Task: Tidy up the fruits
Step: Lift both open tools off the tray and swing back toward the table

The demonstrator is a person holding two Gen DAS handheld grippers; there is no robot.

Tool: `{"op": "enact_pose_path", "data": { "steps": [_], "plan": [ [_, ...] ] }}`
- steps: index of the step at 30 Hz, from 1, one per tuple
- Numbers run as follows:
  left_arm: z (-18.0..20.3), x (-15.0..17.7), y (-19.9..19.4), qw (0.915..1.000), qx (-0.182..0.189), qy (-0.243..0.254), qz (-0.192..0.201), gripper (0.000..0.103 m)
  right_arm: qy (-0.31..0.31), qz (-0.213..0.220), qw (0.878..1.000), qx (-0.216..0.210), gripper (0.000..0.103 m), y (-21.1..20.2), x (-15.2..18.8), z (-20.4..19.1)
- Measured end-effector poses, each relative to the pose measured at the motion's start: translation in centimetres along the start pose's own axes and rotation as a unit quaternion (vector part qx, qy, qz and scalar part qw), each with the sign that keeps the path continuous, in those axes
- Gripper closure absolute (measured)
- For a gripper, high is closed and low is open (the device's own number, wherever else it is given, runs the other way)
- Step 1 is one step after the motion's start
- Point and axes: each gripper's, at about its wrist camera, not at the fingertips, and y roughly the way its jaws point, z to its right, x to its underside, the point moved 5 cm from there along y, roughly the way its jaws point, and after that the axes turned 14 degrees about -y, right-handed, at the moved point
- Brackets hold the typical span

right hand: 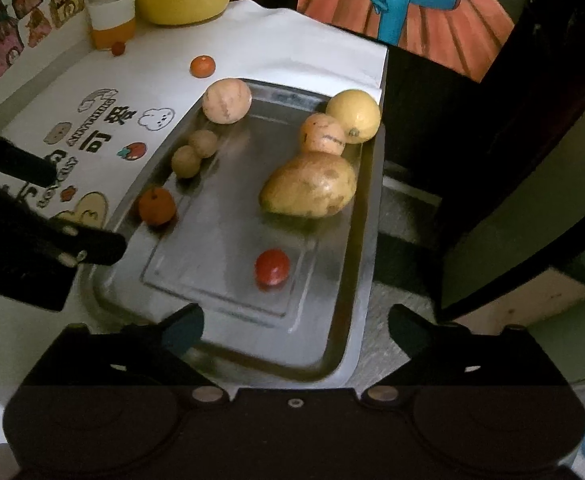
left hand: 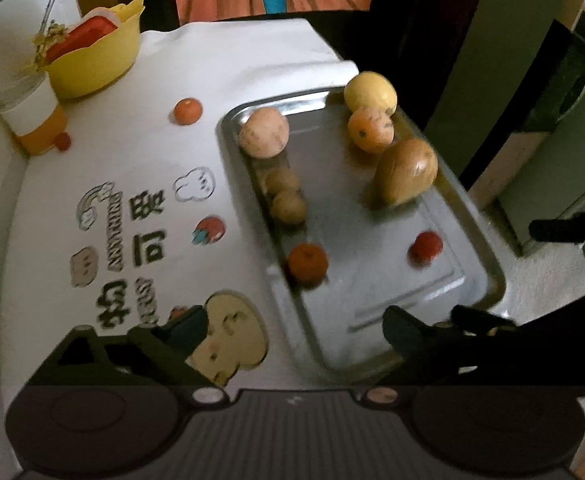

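Both grippers hung empty at the near end of the metal tray (right hand: 356,216), the right gripper (right hand: 294,330) spread wide over its near rim and the left gripper (left hand: 296,330) equally wide, one finger above the printed cloth (left hand: 140,152) and the other over the tray. The red tomato (right hand: 272,267) lay just ahead of the right gripper, arguably the nearer hand; beyond it the mango (right hand: 308,186) lay crosswise. One small orange (right hand: 203,66) sat off the tray, toward the yellow bowl (right hand: 184,0).
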Motion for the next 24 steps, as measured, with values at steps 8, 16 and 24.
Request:
{"op": "enact_pose_path", "data": {
  "steps": [8,16,24],
  "plan": [
    [-2.2,3.3,-1.3,0.9987,-0.028,0.015,-0.039,0.001,0.043,-0.045,0.995,-0.084,0.001,-0.8,1.1,-2.2],
    [-5.2,4.1,-1.9,0.9957,-0.061,-0.029,-0.063,0.001,0.026,-0.046,0.99,-0.131,0.001,-1.3,-0.6,-4.2],
    [-10.2,4.9,-1.1,0.981,-0.12,-0.114,-0.101,0.001,-0.008,-0.039,0.987,-0.156,0.001,-1.0,-2.7,-6.9]
  ]
}}
